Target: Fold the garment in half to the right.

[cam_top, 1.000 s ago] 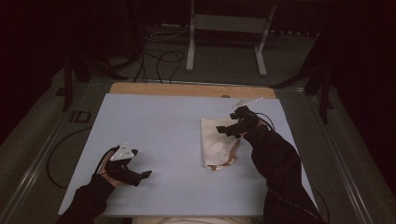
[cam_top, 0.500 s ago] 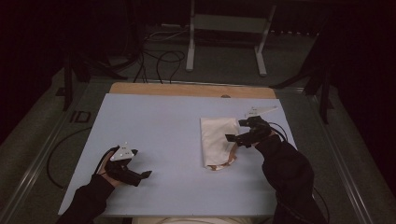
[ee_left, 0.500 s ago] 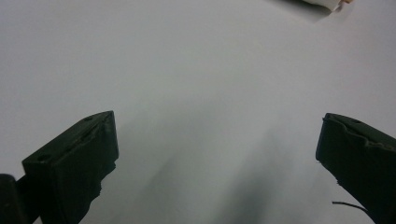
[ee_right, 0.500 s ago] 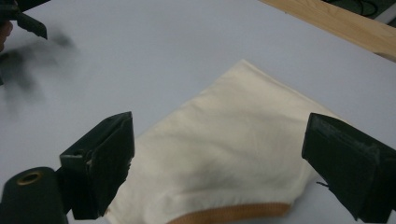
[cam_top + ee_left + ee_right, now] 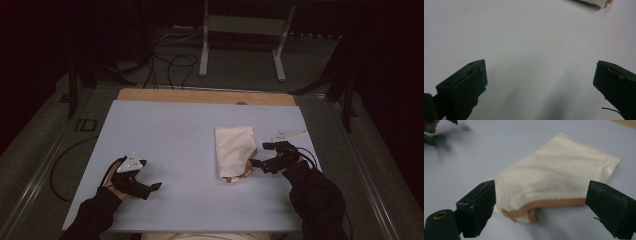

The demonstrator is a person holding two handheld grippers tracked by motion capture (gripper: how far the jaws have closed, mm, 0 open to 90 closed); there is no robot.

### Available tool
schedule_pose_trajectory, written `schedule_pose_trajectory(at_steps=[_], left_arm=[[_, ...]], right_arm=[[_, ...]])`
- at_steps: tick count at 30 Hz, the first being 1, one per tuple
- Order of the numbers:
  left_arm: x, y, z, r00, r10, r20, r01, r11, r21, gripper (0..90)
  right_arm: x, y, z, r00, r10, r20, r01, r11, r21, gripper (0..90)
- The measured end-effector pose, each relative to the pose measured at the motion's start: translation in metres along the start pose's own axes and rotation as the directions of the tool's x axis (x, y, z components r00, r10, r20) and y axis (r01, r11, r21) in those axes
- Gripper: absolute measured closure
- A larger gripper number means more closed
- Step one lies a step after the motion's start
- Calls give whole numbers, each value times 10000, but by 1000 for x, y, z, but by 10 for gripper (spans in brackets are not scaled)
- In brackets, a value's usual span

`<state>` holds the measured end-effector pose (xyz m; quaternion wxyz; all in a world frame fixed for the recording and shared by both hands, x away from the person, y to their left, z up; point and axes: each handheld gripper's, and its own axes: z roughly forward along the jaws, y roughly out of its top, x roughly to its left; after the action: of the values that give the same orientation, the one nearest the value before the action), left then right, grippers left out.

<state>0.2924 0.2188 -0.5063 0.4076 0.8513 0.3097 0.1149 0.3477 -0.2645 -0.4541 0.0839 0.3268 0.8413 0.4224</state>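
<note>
**A:** Start from the right tool [image 5: 262, 155]. How does it stand?

**B:** Its jaws are spread wide and hold nothing. In the right gripper view they frame the near end of the cream garment [image 5: 554, 180], the end with the tan band [image 5: 554, 203] along it. From above, the tool sits just beside the garment's right edge, low down, on the pale surface [image 5: 165, 130].

**A:** So the step in hand looks like taking hold of that banded end?

**B:** That's my reading. To do it well, I'd bring the tool low so one jaw slides under the band and the other comes down on top, then close on the band itself. It is thicker than the plain cloth and should give a firmer bite.

**A:** Any risk?

**B:** Catching just the top layer. The cloth lies folded, so a shallow pinch could peel one layer away and undo the fold. Go in deep enough to take every layer.

**A:** And the left tool [image 5: 150, 186]?

**B:** Also wide apart and holding nothing, resting on bare surface well apart from the garment, on its left. It could come over to pin the far end if the cloth drags.
</note>
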Motion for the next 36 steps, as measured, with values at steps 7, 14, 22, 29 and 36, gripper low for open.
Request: schedule_pose_trajectory(at_steps=[7,14,22,29,36], left_arm=[[0,0,0,10000,66,16,-66,10000,-28,0],[0,0,-1,10000,22,-17,-22,10000,-67,0],[0,1,-2,10000,97,14,-97,9999,-86,0],[-1,1,-3,9999,106,25,-106,9999,-100,0],[-1,2,-2,9999,150,20,-150,9999,-69,0]], right_arm=[[4,-24,-1,10000,30,90,-31,10000,57,95],[9,-42,0,9997,-143,178,143,9999,48,95],[19,-64,6,9984,-1,565,-16,9996,299,95],[30,-80,6,9956,-14,940,-12,9996,275,95],[30,-87,0,9922,260,1221,-282,9995,163,95]])
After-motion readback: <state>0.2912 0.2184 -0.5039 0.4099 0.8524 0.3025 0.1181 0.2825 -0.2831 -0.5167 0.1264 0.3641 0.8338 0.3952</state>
